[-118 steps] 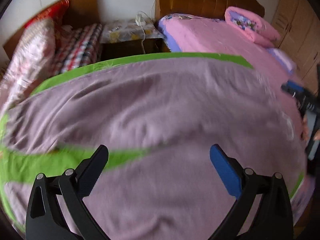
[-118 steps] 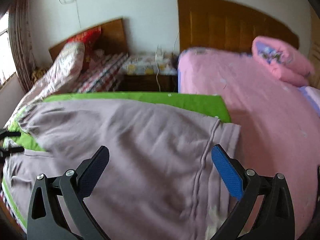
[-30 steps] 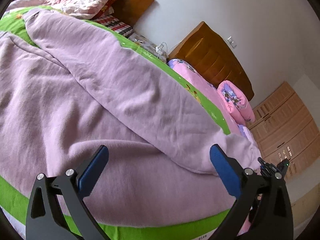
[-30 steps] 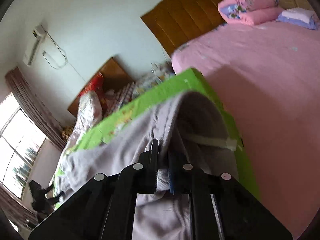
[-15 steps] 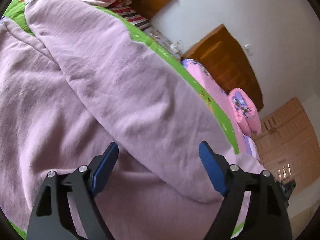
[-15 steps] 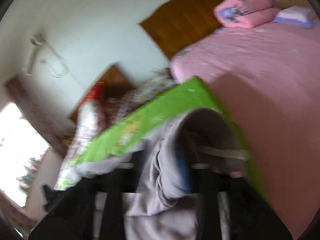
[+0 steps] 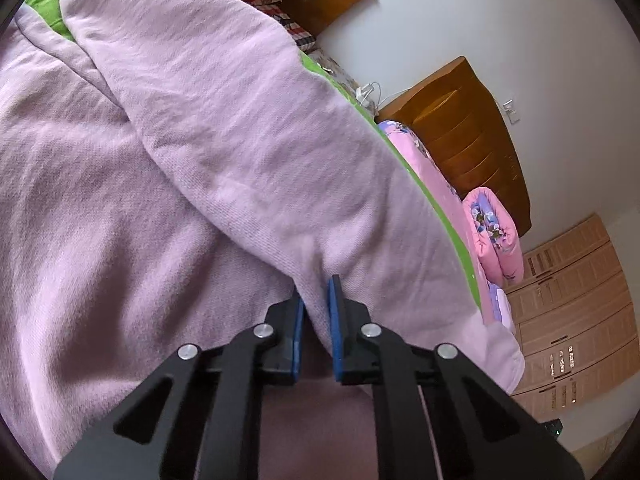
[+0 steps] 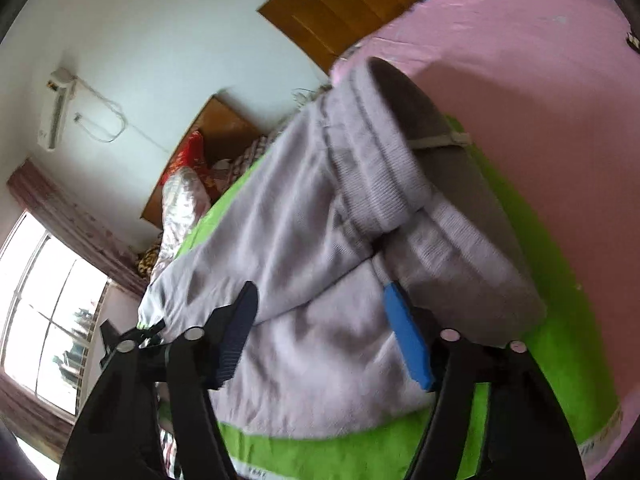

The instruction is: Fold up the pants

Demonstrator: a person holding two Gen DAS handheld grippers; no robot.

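Since the earlier frame, my left hand-held gripper point(image 7: 316, 316) had clamped the pants point(image 7: 200, 152) on the green mat point(image 8: 560, 360); my right hand-held gripper point(image 8: 320, 332) had released, jaws apart. Advised lifting evenly, edges aligned

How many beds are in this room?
2. The pink bed is on the far right with a wooden headboard; the other bed, with patterned covers, is by the window. More may be hidden behind the pants.

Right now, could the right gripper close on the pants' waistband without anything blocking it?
Probably yes. The right gripper is open with the pants between its fingers, and the waistband lies just ahead, uncovered.
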